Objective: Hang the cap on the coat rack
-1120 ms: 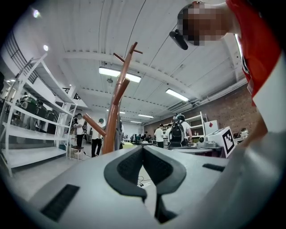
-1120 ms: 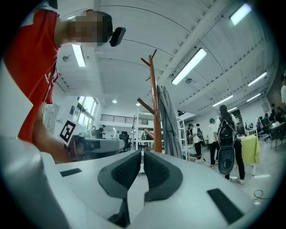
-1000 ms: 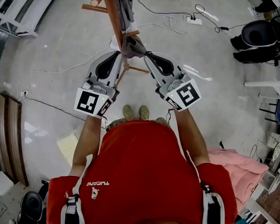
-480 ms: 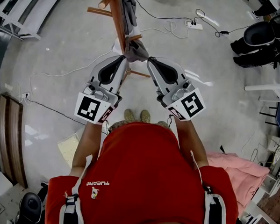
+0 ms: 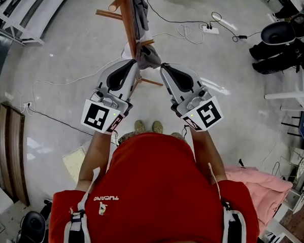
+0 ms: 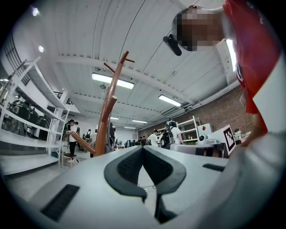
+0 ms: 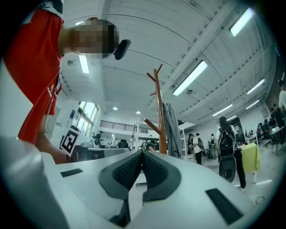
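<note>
Grey-brown fabric cap sits against the pole of the brown wooden coat rack, by a short side peg. A grey garment hangs along the same pole. The left gripper and right gripper point at the cap from either side, tips just beside the cloth. I cannot tell whether they touch it. In each gripper view the jaws are pressed together with nothing between them. Both bare forearms reach forward from a red shirt, with the grippers angled inward toward each other above the pale concrete floor.
</note>
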Motion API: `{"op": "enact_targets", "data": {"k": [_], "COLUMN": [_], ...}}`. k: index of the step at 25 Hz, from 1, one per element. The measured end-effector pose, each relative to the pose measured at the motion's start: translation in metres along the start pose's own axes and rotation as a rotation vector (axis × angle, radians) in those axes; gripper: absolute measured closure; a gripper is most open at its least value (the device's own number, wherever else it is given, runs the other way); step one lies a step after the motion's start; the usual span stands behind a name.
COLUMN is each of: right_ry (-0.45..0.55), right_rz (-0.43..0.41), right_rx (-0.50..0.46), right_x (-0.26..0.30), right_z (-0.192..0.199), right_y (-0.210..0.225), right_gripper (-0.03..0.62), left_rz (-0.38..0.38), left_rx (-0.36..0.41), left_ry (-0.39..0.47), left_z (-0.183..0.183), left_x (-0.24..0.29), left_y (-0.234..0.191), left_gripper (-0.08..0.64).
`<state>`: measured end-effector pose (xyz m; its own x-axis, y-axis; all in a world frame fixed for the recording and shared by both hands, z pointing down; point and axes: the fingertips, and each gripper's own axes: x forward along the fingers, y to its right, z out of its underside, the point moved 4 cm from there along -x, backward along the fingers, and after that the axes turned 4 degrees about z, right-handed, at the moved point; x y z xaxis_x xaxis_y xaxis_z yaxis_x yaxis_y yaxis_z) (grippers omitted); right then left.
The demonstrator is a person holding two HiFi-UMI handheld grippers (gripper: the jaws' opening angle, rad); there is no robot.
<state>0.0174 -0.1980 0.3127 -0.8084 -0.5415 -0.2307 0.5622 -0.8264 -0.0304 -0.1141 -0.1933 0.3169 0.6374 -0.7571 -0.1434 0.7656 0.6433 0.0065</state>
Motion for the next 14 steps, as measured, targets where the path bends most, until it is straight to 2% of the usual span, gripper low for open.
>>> {"op": "enact_targets", "data": {"k": [14], "right_ry": [-0.016], "right_rz": [0.003], "right_rx": [0.019], "right_x": [-0.009], "right_z": [0.0093], "right_y": [0.0049], "right_gripper": [0.569], "left_rz": [-0.016], "left_rx": [-0.001], "left_ry": [-0.006], "left_z": [0.003], "left_x": [0.0013], "left_y": [0.0036], "left_gripper": [0.552]}}
